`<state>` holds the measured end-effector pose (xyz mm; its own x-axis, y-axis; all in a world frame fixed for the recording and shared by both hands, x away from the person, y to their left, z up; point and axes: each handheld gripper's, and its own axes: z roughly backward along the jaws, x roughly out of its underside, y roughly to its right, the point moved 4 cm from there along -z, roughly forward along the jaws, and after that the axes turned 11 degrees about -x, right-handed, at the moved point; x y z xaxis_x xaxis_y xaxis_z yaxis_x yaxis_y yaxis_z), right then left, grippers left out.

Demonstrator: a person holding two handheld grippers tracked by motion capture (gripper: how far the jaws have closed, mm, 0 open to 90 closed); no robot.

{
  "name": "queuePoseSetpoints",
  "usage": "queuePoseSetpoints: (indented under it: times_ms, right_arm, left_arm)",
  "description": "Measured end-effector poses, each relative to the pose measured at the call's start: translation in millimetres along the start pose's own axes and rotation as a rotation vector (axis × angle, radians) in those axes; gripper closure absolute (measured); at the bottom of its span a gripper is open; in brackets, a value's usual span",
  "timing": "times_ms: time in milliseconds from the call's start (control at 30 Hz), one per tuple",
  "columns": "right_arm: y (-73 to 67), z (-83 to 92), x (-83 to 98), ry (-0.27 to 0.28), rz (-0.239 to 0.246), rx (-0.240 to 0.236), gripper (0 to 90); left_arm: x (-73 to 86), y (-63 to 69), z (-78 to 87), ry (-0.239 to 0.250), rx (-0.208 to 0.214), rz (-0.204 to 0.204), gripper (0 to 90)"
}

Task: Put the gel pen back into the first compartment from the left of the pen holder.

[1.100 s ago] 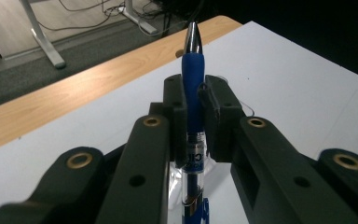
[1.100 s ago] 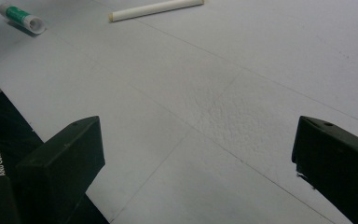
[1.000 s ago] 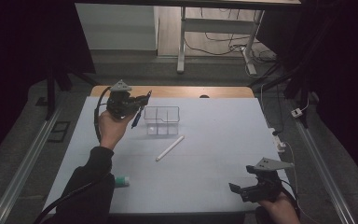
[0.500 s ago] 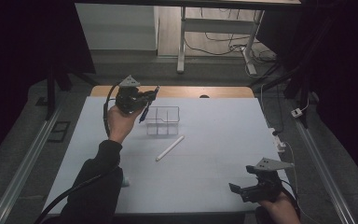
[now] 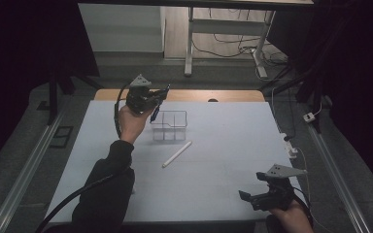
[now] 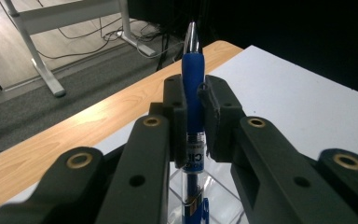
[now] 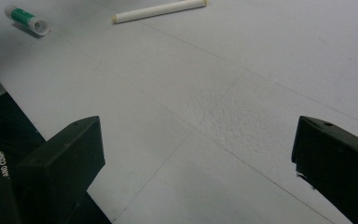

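A blue pen stands between the jaws of my left gripper, which is shut on it; its silver tip points away and its clear barrel hangs below. In the high view the left gripper is raised at the far left of the table, and the blue pen slants down over the left side of a clear compartment box. My right gripper rests low at the near right corner, jaws wide apart with bare table between them. A white marker lies in the middle of the table, the same white marker seen far off.
A green and white tube lies near the table's front left edge. The white table top ends in a wooden strip at the back. Beyond it stand a desk frame and floor cables. A white plug lies right of the table.
My left gripper has carried the blue pen to the right, from left of the clear box to over its left side. The right gripper has kept still.
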<state>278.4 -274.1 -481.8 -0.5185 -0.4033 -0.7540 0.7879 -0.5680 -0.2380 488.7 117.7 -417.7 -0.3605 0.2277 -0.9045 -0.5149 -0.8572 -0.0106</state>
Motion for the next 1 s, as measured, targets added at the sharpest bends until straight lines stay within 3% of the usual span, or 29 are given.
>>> queuePoseSetpoints:
  times_ms: [300, 633, 1000]
  right_arm:
    - [-0.1, 0.0, 0.0, 0.000, 0.000, -0.001, 2.0]
    - [0.0, 0.1, 0.0, 0.005, 0.000, -0.004, 2.0]
    - [-0.1, 0.0, 0.1, -0.003, 0.002, -0.001, 2.0]
  left_arm:
    - [-2.8, 2.3, -11.6, 0.020, -0.004, -0.012, 79.7]
    - [9.7, 1.8, -20.0, -0.007, -0.012, -0.048, 79.7]
    - [22.8, -0.8, -22.2, -0.035, -0.011, -0.031, 79.7]
